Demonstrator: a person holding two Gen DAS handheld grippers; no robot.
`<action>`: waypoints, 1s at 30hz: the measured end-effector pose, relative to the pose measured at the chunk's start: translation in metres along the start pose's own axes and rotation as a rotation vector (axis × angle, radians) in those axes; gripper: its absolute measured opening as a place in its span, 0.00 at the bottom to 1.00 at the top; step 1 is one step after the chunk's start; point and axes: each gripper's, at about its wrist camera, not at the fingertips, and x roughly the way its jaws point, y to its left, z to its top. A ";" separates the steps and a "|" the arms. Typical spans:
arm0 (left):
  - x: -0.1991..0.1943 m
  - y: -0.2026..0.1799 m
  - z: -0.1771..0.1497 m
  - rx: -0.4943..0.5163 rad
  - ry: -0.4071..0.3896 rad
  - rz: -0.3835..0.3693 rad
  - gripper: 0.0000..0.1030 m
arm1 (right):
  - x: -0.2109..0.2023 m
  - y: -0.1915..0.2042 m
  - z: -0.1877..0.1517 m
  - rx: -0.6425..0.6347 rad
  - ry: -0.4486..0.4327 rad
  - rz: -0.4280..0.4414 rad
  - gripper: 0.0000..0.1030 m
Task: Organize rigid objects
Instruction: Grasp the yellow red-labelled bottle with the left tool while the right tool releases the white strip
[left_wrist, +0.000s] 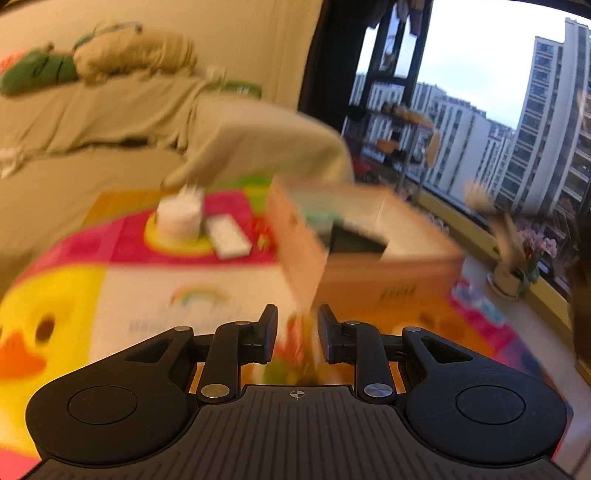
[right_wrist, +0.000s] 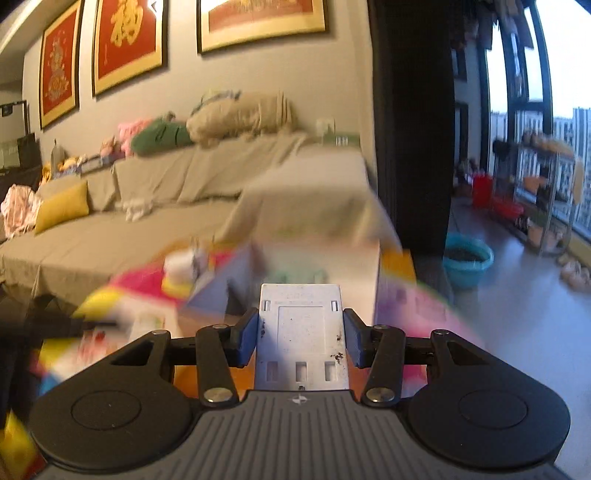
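Note:
My right gripper (right_wrist: 300, 334) is shut on a flat white plastic plate (right_wrist: 301, 332) with slots, held above the colourful play mat. My left gripper (left_wrist: 297, 332) is open and empty, low over the mat (left_wrist: 192, 291), just in front of an open cardboard box (left_wrist: 369, 254). The box holds a green item (left_wrist: 317, 216) and a black item (left_wrist: 356, 242). A white roll (left_wrist: 179, 218) and a white flat remote-like object (left_wrist: 229, 236) lie on the mat left of the box. The box also shows blurred in the right wrist view (right_wrist: 295, 266).
A beige covered sofa (right_wrist: 147, 206) with cushions runs behind the mat. A blue basin (right_wrist: 467, 262) and a metal shelf rack (right_wrist: 546, 192) stand by the windows at right. A potted plant (left_wrist: 513, 266) stands near the window ledge.

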 end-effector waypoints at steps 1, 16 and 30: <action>-0.001 0.006 -0.005 -0.012 0.010 0.013 0.25 | 0.009 0.001 0.014 -0.003 -0.025 -0.014 0.46; 0.025 -0.013 -0.005 0.013 0.045 -0.008 0.25 | 0.032 0.043 -0.064 -0.100 0.185 0.002 0.72; 0.047 -0.007 -0.018 0.030 0.103 0.008 0.32 | 0.023 0.057 -0.093 -0.157 0.223 0.032 0.78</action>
